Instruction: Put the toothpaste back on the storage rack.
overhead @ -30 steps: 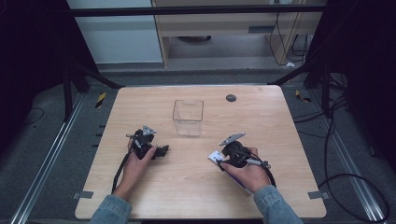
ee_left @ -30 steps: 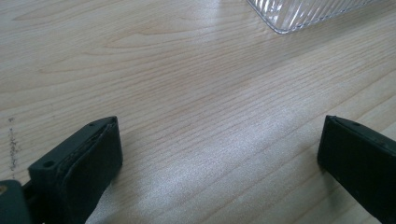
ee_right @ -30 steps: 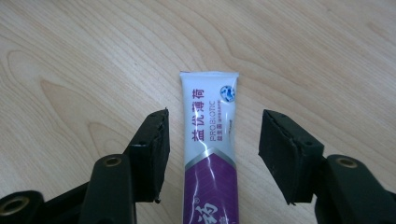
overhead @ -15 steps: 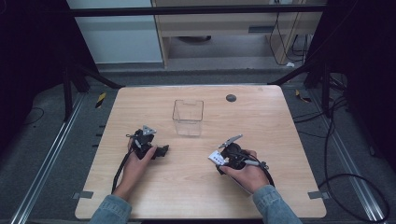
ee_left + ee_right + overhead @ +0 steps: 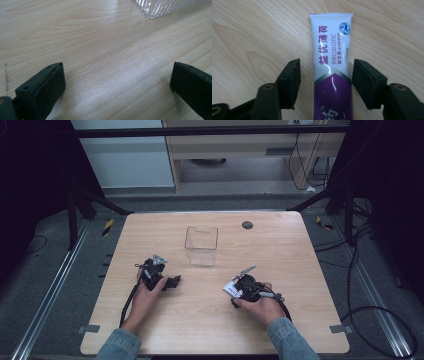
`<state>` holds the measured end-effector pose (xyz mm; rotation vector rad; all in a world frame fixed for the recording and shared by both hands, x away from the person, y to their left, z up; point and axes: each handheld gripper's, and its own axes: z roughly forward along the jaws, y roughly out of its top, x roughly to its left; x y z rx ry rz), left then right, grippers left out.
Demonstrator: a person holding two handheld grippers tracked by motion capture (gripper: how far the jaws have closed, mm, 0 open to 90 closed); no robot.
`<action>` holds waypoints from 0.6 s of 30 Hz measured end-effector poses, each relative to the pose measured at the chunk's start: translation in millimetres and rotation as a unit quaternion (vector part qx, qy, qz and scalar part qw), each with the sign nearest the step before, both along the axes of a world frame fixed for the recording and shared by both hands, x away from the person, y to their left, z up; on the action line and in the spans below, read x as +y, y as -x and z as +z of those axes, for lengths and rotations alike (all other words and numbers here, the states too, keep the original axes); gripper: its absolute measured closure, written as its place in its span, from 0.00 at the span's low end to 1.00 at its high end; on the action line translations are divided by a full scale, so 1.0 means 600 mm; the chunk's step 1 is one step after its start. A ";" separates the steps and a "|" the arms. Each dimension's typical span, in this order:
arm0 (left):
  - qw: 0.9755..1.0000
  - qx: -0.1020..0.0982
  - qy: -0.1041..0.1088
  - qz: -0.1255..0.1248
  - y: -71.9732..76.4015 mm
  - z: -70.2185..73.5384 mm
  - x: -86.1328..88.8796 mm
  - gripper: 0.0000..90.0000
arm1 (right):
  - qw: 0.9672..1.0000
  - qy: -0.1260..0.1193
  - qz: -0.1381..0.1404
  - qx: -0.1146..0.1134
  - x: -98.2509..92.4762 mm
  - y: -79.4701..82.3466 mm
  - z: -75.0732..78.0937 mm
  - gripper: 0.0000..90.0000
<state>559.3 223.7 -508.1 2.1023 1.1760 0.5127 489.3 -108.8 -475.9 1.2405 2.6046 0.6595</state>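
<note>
The right gripper [image 5: 325, 82] straddled a white and purple toothpaste tube [image 5: 331, 72] that lay flat on the wooden table [image 5: 210, 320]. Its jaws had just been closing, with the tube between them, yet a sliver of bare wood showed on either side of the tube, so the pads were not pressing on it: the grip was released, not clenched. The tube's crimped white end pointed away from the gripper, and its print read PROBIOTIC beside Chinese characters. In the high view the right gripper [image 5: 239, 287] sat in the person's right hand [image 5: 262, 306] at the near right of the table, the tube [image 5: 232, 289] a small pale patch at its tip.

The left gripper [image 5: 117, 80] was released too, its jaws spread wide over bare wood with nothing between them. In the high view it [image 5: 172, 281] rested near the table's left side, held by the left hand [image 5: 145, 295].

Beyond both grippers, a clear plastic container [image 5: 201, 245] stood upright near the table's middle, well apart from the tube.
</note>
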 end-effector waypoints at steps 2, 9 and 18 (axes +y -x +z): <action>1.000 0.000 0.000 0.000 0.000 0.000 0.000 0.00 | 1.000 0.000 -0.002 0.004 0.001 -0.004 -0.004 0.48; 1.000 0.000 0.000 0.000 0.000 0.000 0.000 0.00 | 1.000 0.016 0.004 0.003 0.002 -0.006 -0.001 0.55; 1.000 0.000 0.000 0.000 0.000 0.000 0.000 0.00 | 1.000 0.023 0.014 -0.001 0.004 -0.004 0.000 0.65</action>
